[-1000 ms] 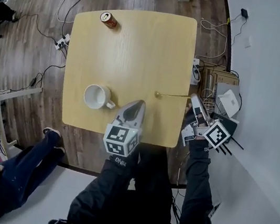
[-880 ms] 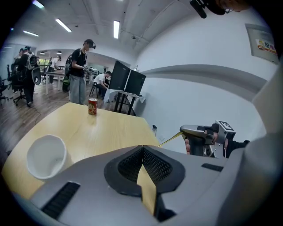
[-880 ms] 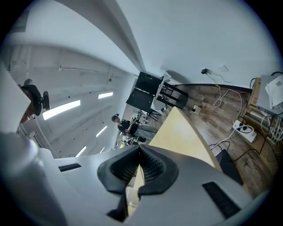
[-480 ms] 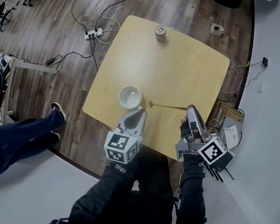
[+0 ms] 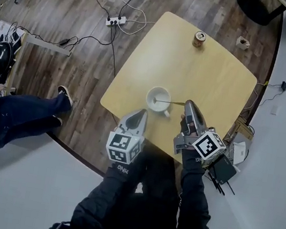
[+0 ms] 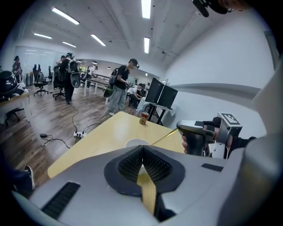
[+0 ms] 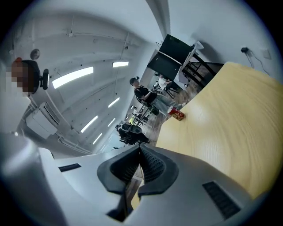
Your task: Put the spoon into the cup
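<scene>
My right gripper (image 5: 189,105), jaws pinched tight on the handle end of the spoon (image 5: 173,102), holds its bowl over the cup (image 5: 152,92), just beyond the fingertips. My left gripper (image 5: 138,115), closed and empty, hovers beside the cup. With so thin a grip the spoon could swivel, or catch the rim and tip the cup.

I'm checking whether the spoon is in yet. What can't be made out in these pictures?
- Head view: whether the tip of the spoon touches the cup or hangs over it; too small.
- Right gripper view: the spoon, hidden behind the right gripper, jaws shut.
- Left gripper view: the cup's body, hidden by the left gripper; only the rim shows.
- Head view: print on the can; too small.
</scene>
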A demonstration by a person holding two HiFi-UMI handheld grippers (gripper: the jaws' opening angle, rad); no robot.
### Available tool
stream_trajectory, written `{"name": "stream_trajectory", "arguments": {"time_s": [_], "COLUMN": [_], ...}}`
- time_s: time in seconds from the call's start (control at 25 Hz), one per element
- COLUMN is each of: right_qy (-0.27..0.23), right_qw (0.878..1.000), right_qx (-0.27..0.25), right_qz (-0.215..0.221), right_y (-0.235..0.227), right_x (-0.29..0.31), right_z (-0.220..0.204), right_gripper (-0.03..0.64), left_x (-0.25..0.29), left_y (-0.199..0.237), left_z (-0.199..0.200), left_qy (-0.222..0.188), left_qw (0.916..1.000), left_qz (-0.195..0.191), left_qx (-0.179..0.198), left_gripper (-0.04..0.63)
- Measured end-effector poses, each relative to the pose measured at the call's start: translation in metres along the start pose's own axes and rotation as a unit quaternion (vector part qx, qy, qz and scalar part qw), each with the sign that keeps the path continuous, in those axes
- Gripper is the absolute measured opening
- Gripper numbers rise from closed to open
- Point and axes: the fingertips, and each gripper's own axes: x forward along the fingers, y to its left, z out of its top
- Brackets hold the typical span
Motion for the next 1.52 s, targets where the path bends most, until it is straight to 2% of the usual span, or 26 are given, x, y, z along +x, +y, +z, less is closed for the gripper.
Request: {"name": "stream_trajectory", "arguments": {"time_s": [0.24,0.84,0.92,0.96,1.04,1.2,1.36,1.52], "right_qy": [0.026,0.027,0.033,0.035,0.036,0.028,0.025,0.032], "right_qw": [0.997,0.995,0.995,0.995,0.995,0.995,0.994,0.991], "right_qx": [-0.032,-0.022,-0.008,-0.002,0.001,-0.007,-0.034,-0.094], "right_qz": [-0.065,-0.096,-0.093,-0.092,-0.093,-0.099,-0.103,-0.093], "right_y": [-0.014,-0.035,-0.036,-0.037,-0.038,-0.034,-0.015,0.024], "right_x": [0.026,0.040,0.039,0.037,0.030,0.012,-0.011,-0.034], "right_z": [-0.033,-0.049,-0.051,-0.051,-0.050,-0.041,-0.024,-0.007], "right_gripper": [0.021,0.023,0.047,0.091,0.136,0.159,0.159,0.102], "left_x": [-0.013,-0.006,-0.008,-0.010,-0.013,-0.017,-0.027,-0.043], "left_y": [0.039,0.077,0.078,0.078,0.075,0.070,0.055,0.031], "left_z": [-0.002,0.001,0.004,0.007,0.013,0.027,0.041,0.063], "left_qy": [0.005,0.012,0.011,0.010,0.005,-0.009,-0.024,-0.045], "left_qw": [0.9998,0.9996,0.9996,0.9996,0.9997,0.9998,0.9995,0.9989], "left_qz": [0.012,0.010,0.009,0.009,0.009,0.009,0.007,0.001], "left_qx": [-0.015,-0.026,-0.025,-0.025,-0.022,-0.017,-0.018,-0.015], "left_gripper": [0.034,0.034,0.034,0.034,0.034,0.034,0.034,0.034]}}
